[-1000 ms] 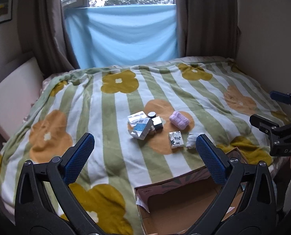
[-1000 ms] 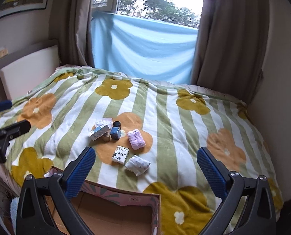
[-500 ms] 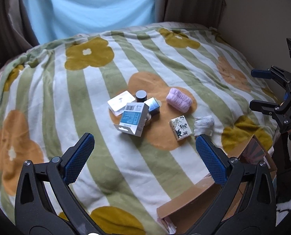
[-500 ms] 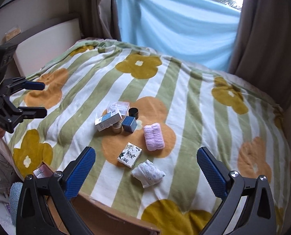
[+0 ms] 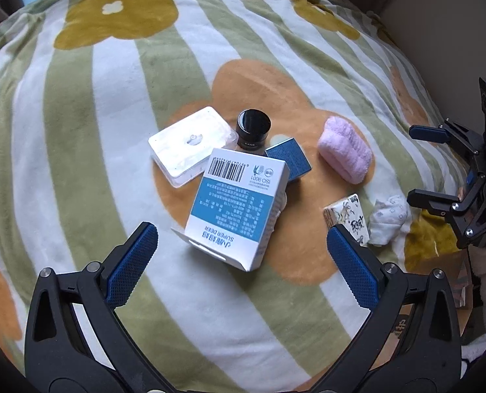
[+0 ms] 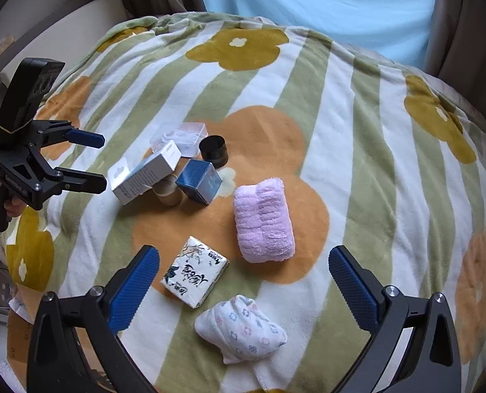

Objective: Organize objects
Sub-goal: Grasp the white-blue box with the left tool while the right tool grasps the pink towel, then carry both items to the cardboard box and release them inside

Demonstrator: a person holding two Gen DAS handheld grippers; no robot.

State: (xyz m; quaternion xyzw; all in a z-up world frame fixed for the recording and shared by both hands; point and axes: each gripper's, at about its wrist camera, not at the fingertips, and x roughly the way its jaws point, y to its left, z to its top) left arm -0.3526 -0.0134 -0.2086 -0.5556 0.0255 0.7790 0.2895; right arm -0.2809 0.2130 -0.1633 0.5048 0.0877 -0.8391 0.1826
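Both claws hang wide and empty over the bed: the left claw [image 5: 243,245] just short of the white-and-blue carton [image 5: 238,209], the right claw [image 6: 244,275] straddling the tissue pack [image 6: 193,271] and the floral cloth bundle [image 6: 241,329].

The striped blanket [image 6: 357,131] carries everything, clustered on its orange flower. From the right-hand camera, the pink folded towel [image 6: 263,221] lies at the centre; the carton sits at ten o'clock from it, propped aslant on a small brown tube [image 6: 170,193], with the clear plastic case [image 6: 180,139] behind. The blue cube box [image 6: 198,180] touches the tube, and the black-capped jar [image 6: 214,150] stands at eleven o'clock.

I'd worry about that carton. It leans on neighbours, so a careless pinch could tip it, roll the tube or topple the jar. The soft bedding may also sink under pressure, spoiling the grip.
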